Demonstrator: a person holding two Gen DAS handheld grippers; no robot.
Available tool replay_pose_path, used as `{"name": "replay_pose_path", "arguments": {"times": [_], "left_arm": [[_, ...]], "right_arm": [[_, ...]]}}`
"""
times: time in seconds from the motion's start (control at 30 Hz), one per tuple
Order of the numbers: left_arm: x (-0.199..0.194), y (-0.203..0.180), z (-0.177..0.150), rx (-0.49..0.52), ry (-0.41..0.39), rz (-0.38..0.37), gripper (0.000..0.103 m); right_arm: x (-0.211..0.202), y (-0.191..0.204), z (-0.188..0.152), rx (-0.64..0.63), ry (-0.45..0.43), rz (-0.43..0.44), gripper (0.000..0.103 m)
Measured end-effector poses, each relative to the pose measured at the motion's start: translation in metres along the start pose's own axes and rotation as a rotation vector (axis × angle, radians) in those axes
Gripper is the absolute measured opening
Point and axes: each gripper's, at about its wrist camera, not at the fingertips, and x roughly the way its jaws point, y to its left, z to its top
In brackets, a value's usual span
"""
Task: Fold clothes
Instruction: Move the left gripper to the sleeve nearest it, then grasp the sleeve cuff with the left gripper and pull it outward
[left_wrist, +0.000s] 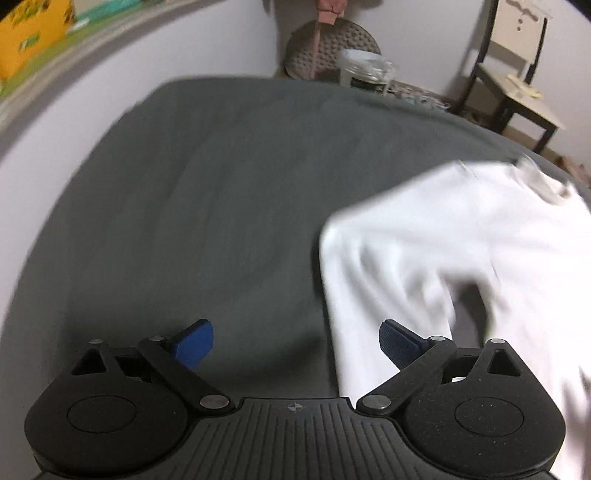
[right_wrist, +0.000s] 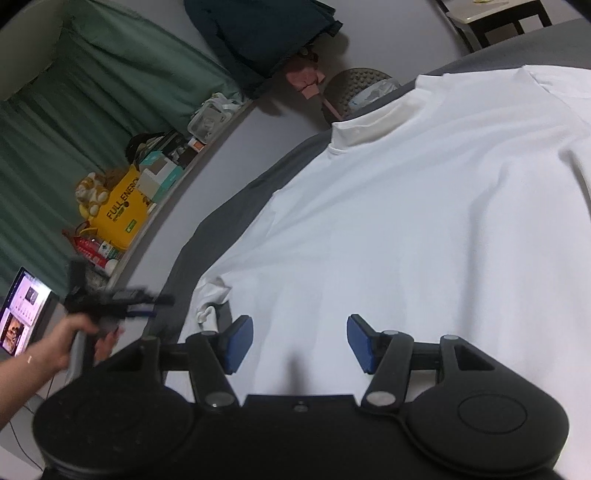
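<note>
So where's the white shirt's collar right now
In the right wrist view the collar sits upper centre, at the far end of the white shirt on the grey bed sheet, just before the round studded cushion.

— What's around the bed?
— A grey sheet (left_wrist: 207, 192) covers it, pale wall (left_wrist: 207, 40) behind. A green curtain (right_wrist: 85, 103) hangs over a cluttered ledge (right_wrist: 184, 166).
— Any furniture?
— A dark-framed side table (left_wrist: 524, 99) and a round padded stool (left_wrist: 328, 44).

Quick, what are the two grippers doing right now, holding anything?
Left gripper: open wide, holding nothing, over the grey sheet.
Right gripper: open, holding nothing, above the white shirt.
</note>
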Motion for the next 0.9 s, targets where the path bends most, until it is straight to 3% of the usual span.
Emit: {"name": "replay_pose_path", "arguments": {"times": [0.07, 0.2, 0.33, 0.4, 0.43, 0.47, 0.5, 0.6, 0.73, 0.9], "left_arm": [[-0.011, 0.009, -0.030, -0.025, 0.031, -0.051, 0.095], [-0.014, 0.022, -0.074, -0.136, 0.084, -0.191, 0.062], [-0.007, 0.011, -0.100, -0.085, 0.112, -0.228, 0.061], [-0.004, 0.009, -0.099, -0.064, 0.102, -0.227, 0.060], [-0.006, 0.014, -0.104, -0.072, 0.098, -0.237, 0.053], [-0.010, 0.019, -0.111, -0.085, 0.096, -0.250, 0.021], [-0.011, 0.024, -0.110, -0.116, 0.108, -0.279, 0.002], [-0.017, 0.023, -0.110, -0.101, 0.083, -0.322, 0.001], [-0.028, 0.040, -0.100, -0.101, 0.073, -0.214, 0.001], [-0.030, 0.089, -0.065, -0.010, 0.073, 0.092, 0.001]], "right_arm": [[-0.003, 0.005, -0.001, -0.008, -0.007, 0.004, 0.056], [-0.012, 0.009, -0.003, -0.010, -0.020, 0.007, 0.057], [-0.019, 0.012, -0.004, -0.010, -0.039, 0.004, 0.057], [-0.022, 0.014, -0.004, -0.012, -0.050, 0.002, 0.057], [-0.023, 0.014, -0.004, -0.015, -0.055, -0.001, 0.057], [-0.023, 0.014, -0.004, -0.016, -0.057, -0.005, 0.057], [-0.024, 0.014, -0.004, -0.017, -0.058, -0.008, 0.057], [-0.022, 0.012, -0.002, -0.019, -0.057, -0.017, 0.057], [-0.016, 0.009, 0.000, -0.022, -0.046, -0.040, 0.057], [-0.010, 0.002, 0.000, -0.002, -0.027, -0.045, 0.057]]}}
